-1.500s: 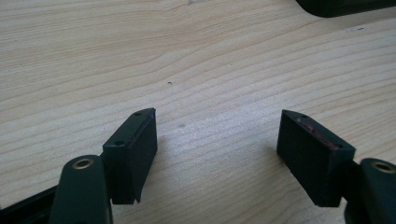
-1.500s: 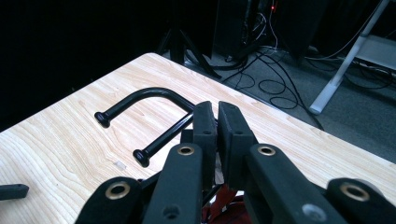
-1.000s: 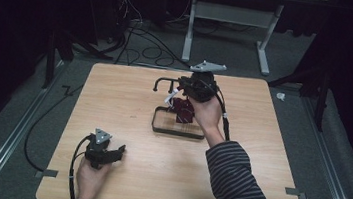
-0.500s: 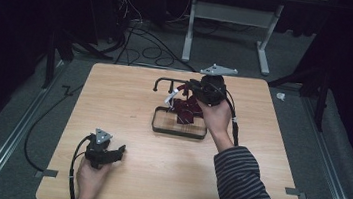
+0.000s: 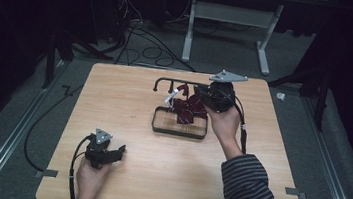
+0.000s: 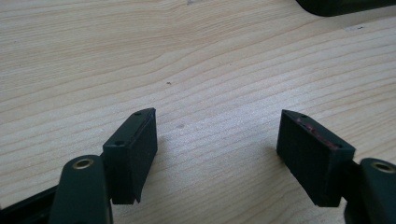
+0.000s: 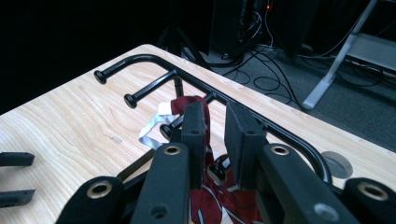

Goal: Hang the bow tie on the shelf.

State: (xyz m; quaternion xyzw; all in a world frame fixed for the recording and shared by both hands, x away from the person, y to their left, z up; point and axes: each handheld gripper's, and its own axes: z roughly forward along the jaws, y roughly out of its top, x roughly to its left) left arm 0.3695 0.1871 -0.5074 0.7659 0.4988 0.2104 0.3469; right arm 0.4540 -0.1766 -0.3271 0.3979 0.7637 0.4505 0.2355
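Observation:
A black hook rack stands on its tray base at the table's middle back. A dark red patterned cloth with a white label hangs from it down into the base. My right gripper is just to the rack's right and points left at the cloth. In the right gripper view the right gripper shows a narrow gap between jaws that have just been opening. The cloth drapes over a peg beyond and below them, not pinched. My left gripper rests open on bare wood at the front left.
The rack's curved top bar and pegs stick out toward the left gripper's jaws. A round grey cap is set in the tabletop. Cables and a desk frame lie on the floor beyond the back edge.
The right hand has drawn its gripper to the right, away from the rack's middle, and its jaws have spread slightly. The cloth stays draped on the rack. The left gripper has not moved.

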